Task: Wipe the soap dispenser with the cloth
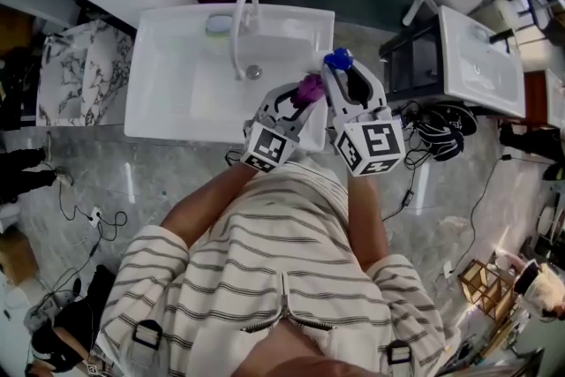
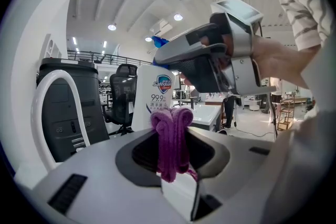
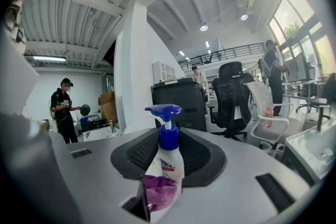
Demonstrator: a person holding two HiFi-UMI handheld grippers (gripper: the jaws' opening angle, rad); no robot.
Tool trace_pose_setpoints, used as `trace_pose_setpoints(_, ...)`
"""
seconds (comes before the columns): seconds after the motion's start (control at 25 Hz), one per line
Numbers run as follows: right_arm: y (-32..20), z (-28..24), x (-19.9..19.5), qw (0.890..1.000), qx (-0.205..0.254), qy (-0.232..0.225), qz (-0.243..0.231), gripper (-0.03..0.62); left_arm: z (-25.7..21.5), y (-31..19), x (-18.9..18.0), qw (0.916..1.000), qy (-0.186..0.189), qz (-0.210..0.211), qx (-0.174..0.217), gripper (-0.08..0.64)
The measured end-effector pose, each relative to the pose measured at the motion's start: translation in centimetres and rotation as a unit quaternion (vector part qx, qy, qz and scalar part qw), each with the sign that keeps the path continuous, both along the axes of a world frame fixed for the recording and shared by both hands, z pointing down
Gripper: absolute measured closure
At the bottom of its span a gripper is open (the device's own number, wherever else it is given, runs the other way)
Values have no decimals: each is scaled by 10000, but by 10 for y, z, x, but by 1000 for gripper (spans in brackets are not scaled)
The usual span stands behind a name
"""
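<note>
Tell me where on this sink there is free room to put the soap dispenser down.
Bare: the basin floor between the faucet and the left rim of the sink, and the back ledge right of the faucet. Crowded: the front right corner, where the left gripper with the cloth meets the right gripper holding the soap dispenser.

A: What is the left grey claw (image 1: 298, 100) doing?
B: It pinches a purple woolly cloth (image 2: 172, 139). The right grey claw (image 1: 342, 82) squeezes a white soap bottle with a blue pump (image 3: 167, 165). Both point forward, side by side.
</note>
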State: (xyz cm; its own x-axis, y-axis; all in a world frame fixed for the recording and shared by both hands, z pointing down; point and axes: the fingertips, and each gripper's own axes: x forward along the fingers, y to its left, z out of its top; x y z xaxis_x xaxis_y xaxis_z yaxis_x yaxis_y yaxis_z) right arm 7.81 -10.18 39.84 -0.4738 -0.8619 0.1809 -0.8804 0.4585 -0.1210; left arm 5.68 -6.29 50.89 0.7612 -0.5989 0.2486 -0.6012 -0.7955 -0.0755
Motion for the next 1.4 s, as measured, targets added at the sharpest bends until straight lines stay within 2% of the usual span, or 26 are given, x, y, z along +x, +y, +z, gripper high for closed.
trace_pose_setpoints(0.24, 2, 2, 1, 10000, -10, 31, 8, 460, -15, 0, -12, 9997, 128, -190, 51, 439)
trace_pose_setpoints(0.8, 2, 2, 3, 10000, 21, 89, -13, 460, -61, -4, -31, 9971, 474, -405, 448, 439)
trace_pose_setpoints(1.0, 4, 2, 6, 9999, 27, 96, -47, 460, -67, -10, -39, 9963, 579, -451, 451, 439)
trace_pose_setpoints(1.2, 10, 2, 4, 9995, 37, 179, -253, 460, -70, -12, -43, 9968, 656, -257, 372, 439)
trace_pose_setpoints(1.4, 16, 2, 2, 9983, 43, 282, -515, 460, -72, -10, -42, 9968, 668, 175, 403, 439)
